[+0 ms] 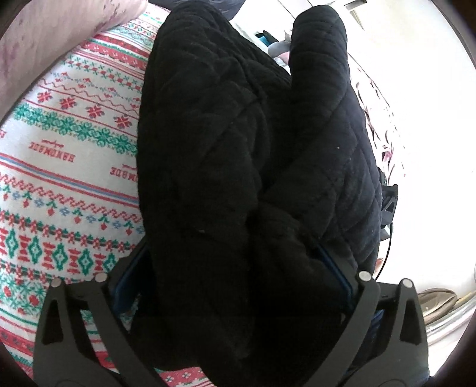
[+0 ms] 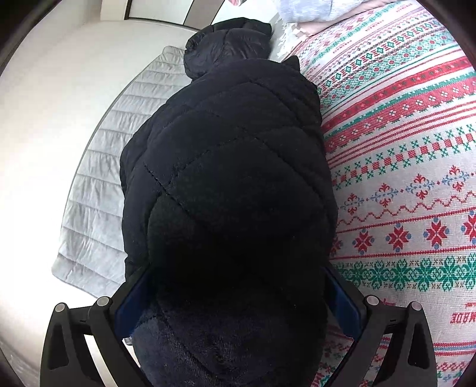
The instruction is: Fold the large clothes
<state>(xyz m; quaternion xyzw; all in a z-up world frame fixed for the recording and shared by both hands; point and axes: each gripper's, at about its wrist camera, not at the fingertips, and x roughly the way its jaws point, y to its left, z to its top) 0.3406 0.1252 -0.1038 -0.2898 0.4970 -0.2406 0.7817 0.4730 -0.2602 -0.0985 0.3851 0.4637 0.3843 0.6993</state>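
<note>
A black quilted puffer jacket (image 1: pixel 223 134) lies bunched lengthwise on a bed, stretching away from the left wrist camera. Its bulk fills the gap between the wide-set jaws of my left gripper (image 1: pixel 235 253); a blue pad (image 1: pixel 128 285) shows beside the fabric, with no clear squeeze. In the right wrist view the same jacket (image 2: pixel 232 154) runs away toward its hood end. A thick fold of it sits between the equally wide jaws of my right gripper (image 2: pixel 238 274). The fingertips of both grippers are hidden by fabric.
The bed wears a white cover with red and green knit-style bands (image 1: pixel 74 166) (image 2: pixel 401 178). A pale quilted pad (image 2: pixel 98 166) hangs off the bed edge beside the jacket. A pink pillow (image 1: pixel 59 29) and a grey soft item (image 2: pixel 303 12) lie at the far ends.
</note>
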